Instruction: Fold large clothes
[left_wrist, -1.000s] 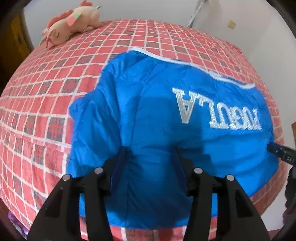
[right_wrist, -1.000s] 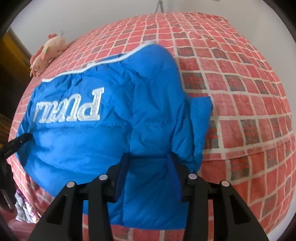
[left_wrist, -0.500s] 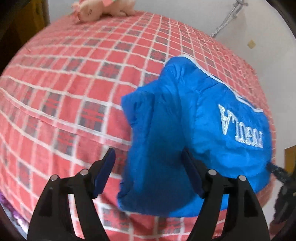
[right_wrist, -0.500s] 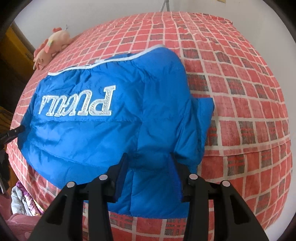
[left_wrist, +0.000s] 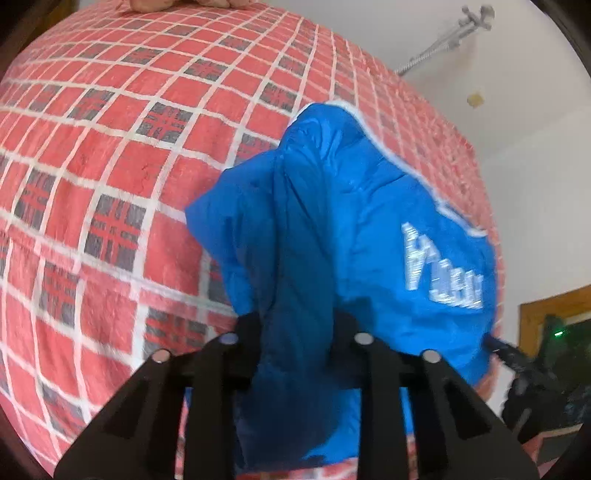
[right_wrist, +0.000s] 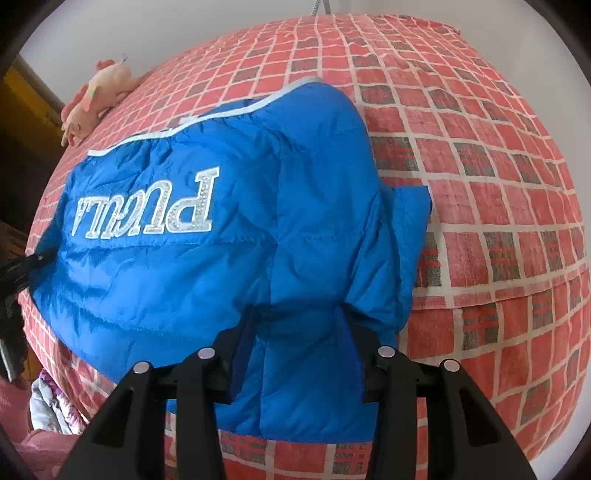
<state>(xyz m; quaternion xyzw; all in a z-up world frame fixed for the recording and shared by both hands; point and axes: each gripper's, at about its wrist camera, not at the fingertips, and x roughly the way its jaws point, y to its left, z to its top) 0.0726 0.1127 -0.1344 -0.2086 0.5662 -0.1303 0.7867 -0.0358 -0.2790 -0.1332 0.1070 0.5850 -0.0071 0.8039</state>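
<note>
A blue puffer jacket (left_wrist: 351, 221) with silver lettering lies back-up on the red checked bed cover (left_wrist: 110, 184). In the left wrist view my left gripper (left_wrist: 297, 325) has its jaws closing on a bunched fold at the jacket's side, and the fabric fills the gap between them. In the right wrist view the jacket (right_wrist: 221, 258) spreads across the bed cover (right_wrist: 480, 184). My right gripper (right_wrist: 295, 317) is shut on the jacket's near edge beside the folded-in sleeve (right_wrist: 402, 236). The left gripper's fingertip (right_wrist: 26, 266) shows at the jacket's far left edge.
A pink plush toy (right_wrist: 96, 96) lies at the bed's far corner by the white wall. A heap of cloth (right_wrist: 48, 406) sits below the bed's near left edge. A metal rod (left_wrist: 443, 40) leans on the wall beyond the bed.
My left gripper opened, swung towards the jacket's left side and closed on a fold there, bunching the fabric. The right gripper kept its hold and stayed almost still.
</note>
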